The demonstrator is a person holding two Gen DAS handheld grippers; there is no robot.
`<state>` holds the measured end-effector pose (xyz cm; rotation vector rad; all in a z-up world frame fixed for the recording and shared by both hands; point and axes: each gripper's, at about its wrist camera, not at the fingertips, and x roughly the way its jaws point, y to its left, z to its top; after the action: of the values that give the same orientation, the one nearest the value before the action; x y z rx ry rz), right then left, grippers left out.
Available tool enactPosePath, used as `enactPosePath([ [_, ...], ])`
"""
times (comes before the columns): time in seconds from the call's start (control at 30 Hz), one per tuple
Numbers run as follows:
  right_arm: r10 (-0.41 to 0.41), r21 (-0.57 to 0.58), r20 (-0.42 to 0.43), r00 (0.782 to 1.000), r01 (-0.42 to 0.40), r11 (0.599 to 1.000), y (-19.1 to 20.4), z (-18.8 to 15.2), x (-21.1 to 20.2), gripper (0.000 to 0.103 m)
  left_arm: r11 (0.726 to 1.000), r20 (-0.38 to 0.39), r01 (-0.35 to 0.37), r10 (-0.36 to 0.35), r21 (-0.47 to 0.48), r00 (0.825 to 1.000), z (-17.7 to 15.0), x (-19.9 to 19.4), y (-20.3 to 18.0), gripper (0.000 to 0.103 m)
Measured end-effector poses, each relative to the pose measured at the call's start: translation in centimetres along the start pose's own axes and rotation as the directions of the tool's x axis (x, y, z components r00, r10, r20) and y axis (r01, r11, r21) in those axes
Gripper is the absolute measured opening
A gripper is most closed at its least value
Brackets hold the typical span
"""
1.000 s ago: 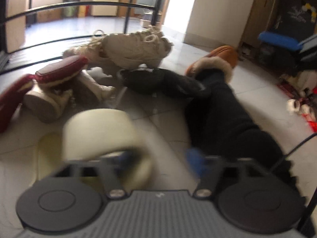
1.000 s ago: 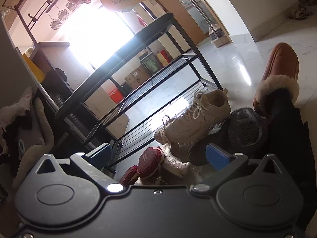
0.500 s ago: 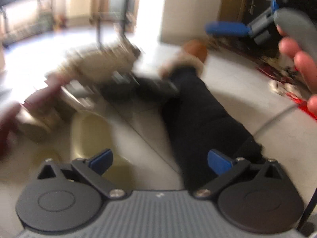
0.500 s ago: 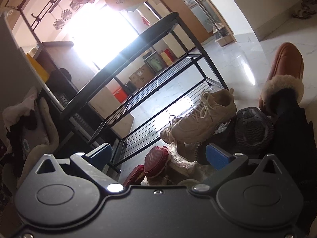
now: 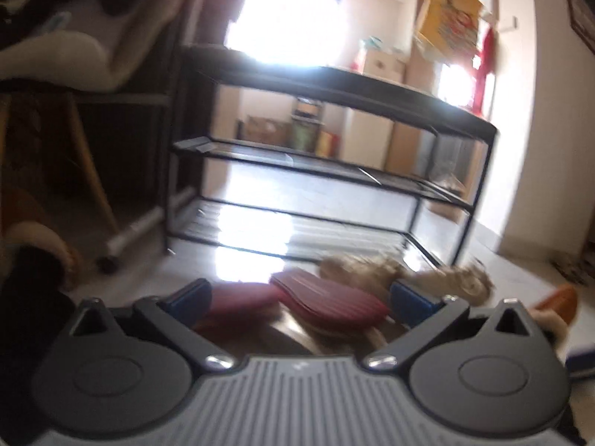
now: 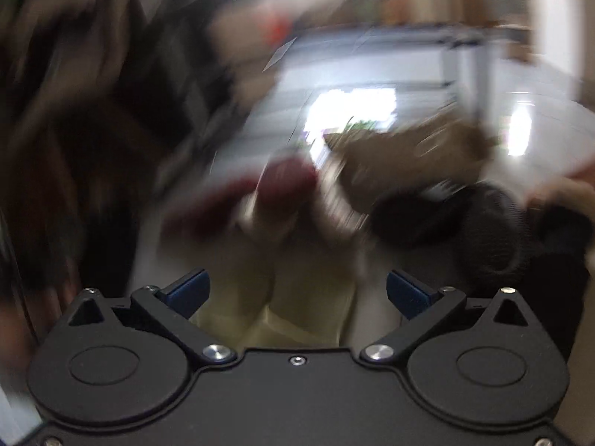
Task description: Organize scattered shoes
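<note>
In the left wrist view a black three-tier shoe rack (image 5: 334, 182) stands ahead on the pale floor. In front of it lie maroon-soled shoes (image 5: 327, 303) and a beige sneaker (image 5: 409, 271). My left gripper (image 5: 299, 301) is open and empty above the maroon soles. The right wrist view is badly blurred: maroon shoes (image 6: 275, 189), a beige sneaker (image 6: 409, 156), a black shoe (image 6: 446, 215) and pale yellow slippers (image 6: 297, 297). My right gripper (image 6: 297, 291) is open and empty just over the slippers.
A wooden chair with a cream cushion (image 5: 74, 48) stands left of the rack. A brown fur-lined slipper (image 5: 554, 304) lies at the right edge. A dark trouser leg (image 5: 22, 297) fills the lower left.
The left gripper let go of the pale slipper, opened, and swung round to face the shoe rack. The right gripper dropped fast toward the shoe pile and its view blurred.
</note>
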<state>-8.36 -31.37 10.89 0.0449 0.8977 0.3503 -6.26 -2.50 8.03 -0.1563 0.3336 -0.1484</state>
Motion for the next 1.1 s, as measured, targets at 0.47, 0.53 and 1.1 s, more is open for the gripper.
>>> enactPosePath([
  [0.47,0.394,0.669,0.081,0.916,-0.343,0.66,2.3,-5.4,10.2,0.103,0.998,0.085,-0.019,0.013,0.067,0.996,-2.2,-2.8,7.1,0.103],
  [0.53,0.333,0.697,0.11,0.937,-0.311,0.646,2.2,-6.4,9.9,0.103,0.998,0.082,-0.022,0.017,0.052,0.996,-2.5,-2.7,7.9,0.103],
  [1.1,0.16,0.502,-0.274,0.948,0.0,0.865,0.5,0.8,19.9,0.09,0.994,0.069,-0.11,0.111,-0.013,0.991,-5.4,-2.5,11.2,0.103],
])
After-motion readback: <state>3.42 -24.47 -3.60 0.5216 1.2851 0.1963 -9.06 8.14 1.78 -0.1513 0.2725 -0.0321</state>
